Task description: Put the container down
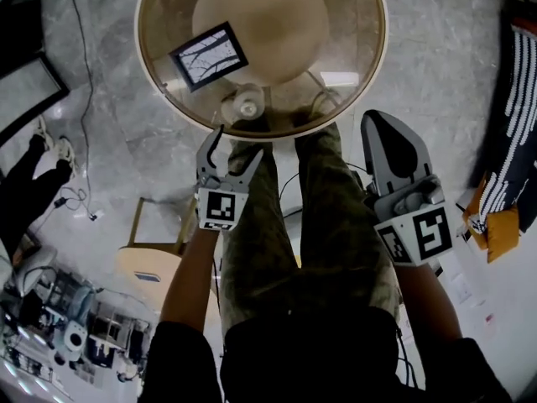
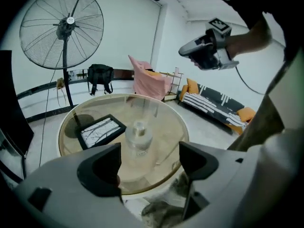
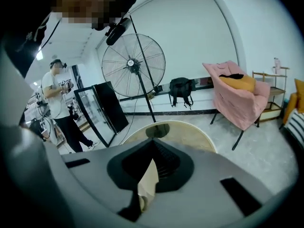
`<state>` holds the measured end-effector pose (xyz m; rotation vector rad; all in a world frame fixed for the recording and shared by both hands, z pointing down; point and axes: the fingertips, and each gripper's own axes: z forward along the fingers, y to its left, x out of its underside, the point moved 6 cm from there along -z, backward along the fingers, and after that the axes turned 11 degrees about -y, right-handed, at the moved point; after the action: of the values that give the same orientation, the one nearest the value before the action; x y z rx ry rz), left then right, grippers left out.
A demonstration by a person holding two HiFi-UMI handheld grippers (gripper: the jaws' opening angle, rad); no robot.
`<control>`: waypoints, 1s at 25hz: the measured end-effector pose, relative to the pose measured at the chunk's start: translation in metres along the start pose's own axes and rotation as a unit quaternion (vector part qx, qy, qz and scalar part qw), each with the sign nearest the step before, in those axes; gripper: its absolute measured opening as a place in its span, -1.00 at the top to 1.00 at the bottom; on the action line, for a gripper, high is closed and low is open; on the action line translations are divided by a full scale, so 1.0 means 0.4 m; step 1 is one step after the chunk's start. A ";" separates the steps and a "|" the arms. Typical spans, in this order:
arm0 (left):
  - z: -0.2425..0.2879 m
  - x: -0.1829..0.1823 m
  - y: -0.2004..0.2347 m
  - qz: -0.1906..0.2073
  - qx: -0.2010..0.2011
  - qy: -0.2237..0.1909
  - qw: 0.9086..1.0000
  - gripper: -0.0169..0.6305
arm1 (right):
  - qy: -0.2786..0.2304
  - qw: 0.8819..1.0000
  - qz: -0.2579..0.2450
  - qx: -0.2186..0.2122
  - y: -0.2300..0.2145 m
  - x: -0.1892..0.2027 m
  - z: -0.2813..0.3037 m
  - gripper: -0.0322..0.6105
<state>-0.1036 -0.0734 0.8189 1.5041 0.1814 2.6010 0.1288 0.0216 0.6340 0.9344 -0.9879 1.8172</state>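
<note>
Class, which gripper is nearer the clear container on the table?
Left. The left gripper sits just short of the container; the right gripper is farther off to its right.

Glass table (image 1: 357,44): frame (image 1: 208,55) on left, container (image 1: 248,103) nr front edge, centre & right side bare.

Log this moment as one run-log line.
step: container set down | container: upright on glass table, near edge | left gripper: open, not touching container | right gripper: shut
</note>
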 end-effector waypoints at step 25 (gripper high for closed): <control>-0.665 -1.299 0.035 -0.029 -0.107 -0.310 0.944 0.84 | -0.201 0.974 -0.102 0.033 0.324 -0.879 -0.304 0.83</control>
<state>-0.0782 -0.1875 0.2469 2.0840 -0.1177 1.8990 0.1142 -0.0254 0.2430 1.4302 -1.0317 1.5269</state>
